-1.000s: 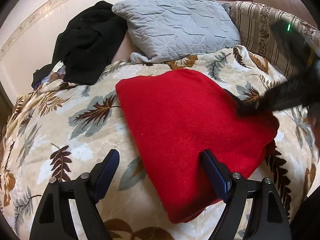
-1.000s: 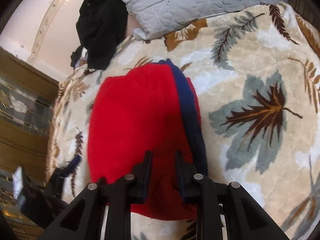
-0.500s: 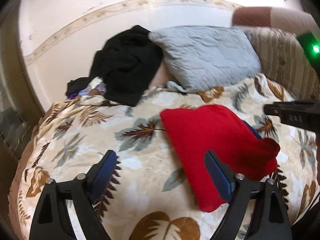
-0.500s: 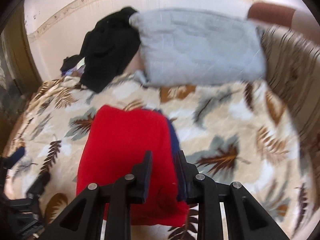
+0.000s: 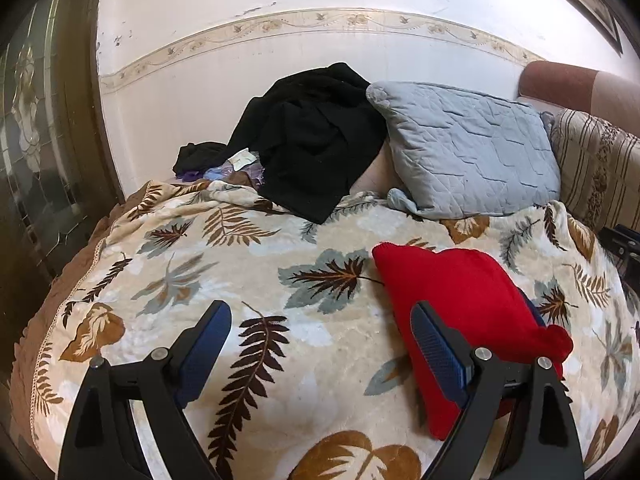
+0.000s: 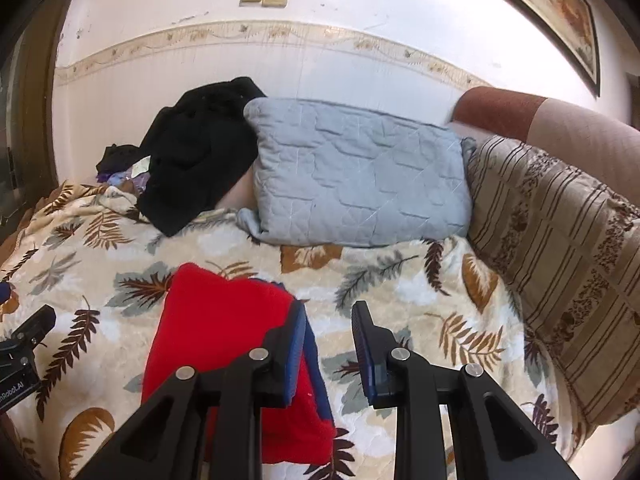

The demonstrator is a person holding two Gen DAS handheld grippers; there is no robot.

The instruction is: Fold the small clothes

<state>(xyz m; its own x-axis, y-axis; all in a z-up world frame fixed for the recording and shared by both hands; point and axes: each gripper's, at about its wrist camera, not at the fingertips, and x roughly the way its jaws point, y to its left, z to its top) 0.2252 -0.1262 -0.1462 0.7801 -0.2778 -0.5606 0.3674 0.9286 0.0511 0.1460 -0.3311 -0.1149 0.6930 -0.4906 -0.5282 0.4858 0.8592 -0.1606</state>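
So the left gripper [image 5: 320,340] hangs over the leaf-print blanket [image 5: 224,264] with its jaws spread wide, nothing between them. The folded red sweater [image 5: 460,304] lies flat on the bed just off to the right of that gap, partly behind the right-hand jaw. Over on the right gripper [image 6: 326,344], the jaws are apart too and empty, with the sweater's blue edge [image 6: 310,344] sitting behind the left-hand one. Black clothes [image 5: 316,140] and a grey pillow [image 5: 468,148] sit back by the wall.
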